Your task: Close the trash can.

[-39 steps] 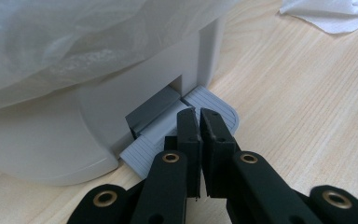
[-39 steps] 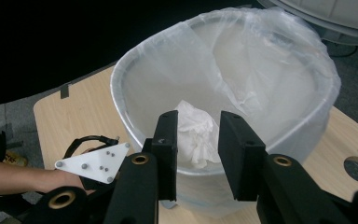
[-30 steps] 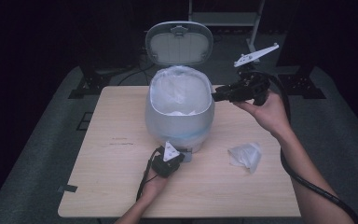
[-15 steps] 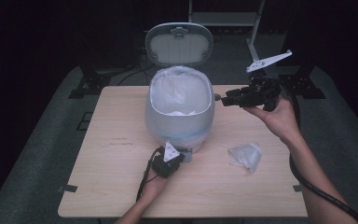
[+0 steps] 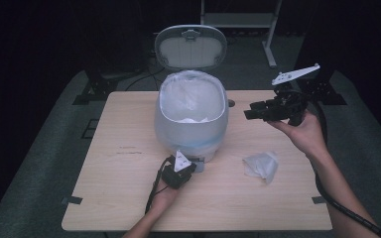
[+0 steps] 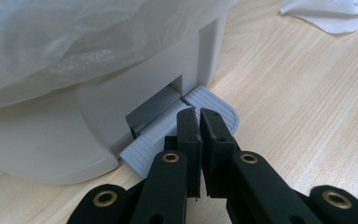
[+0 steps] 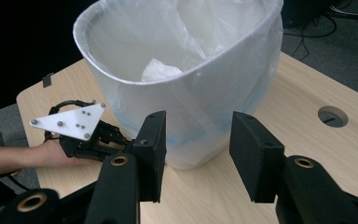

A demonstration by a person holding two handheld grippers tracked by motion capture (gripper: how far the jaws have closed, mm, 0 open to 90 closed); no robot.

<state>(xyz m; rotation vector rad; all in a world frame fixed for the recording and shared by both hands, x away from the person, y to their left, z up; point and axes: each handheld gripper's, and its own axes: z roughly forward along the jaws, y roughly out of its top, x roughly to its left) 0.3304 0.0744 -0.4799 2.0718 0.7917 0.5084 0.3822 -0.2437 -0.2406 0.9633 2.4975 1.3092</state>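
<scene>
Presently the left gripper (image 6: 200,126) has its jaws pressed together with nothing between them, and their tips bear down on the pedal (image 6: 205,105) at the foot of the bin (image 5: 191,124). The lid (image 5: 191,47) stands upright at the bin's twelve o'clock edge, so the pedal appears to be holding it open.

The right gripper (image 5: 250,113) hangs in the air at the bin's three o'clock, jaws apart and empty; they have just been opening. In the right gripper view they point at the bin wall with a clear gap either side.

The crumpled tissue (image 5: 261,165) lies on the table (image 5: 104,198) at about four o'clock from the bin, well apart from the right gripper and below it. A similar white wad (image 7: 161,71) already rests inside the liner bag (image 5: 188,96).

Assessment of handling: the tissue looks very light, soft and fully compressible, not fragile and unlikely to slip. It should crush under the pads, so a grip across its raised middle fold is advisable, since a pinch at a loose edge could pull away a single layer or let it unfurl. The bin appears light and thin-walled; pedal pressure should stay straight down to avoid tipping or sliding it. The liner is flimsy film and could snag on a jaw.
</scene>
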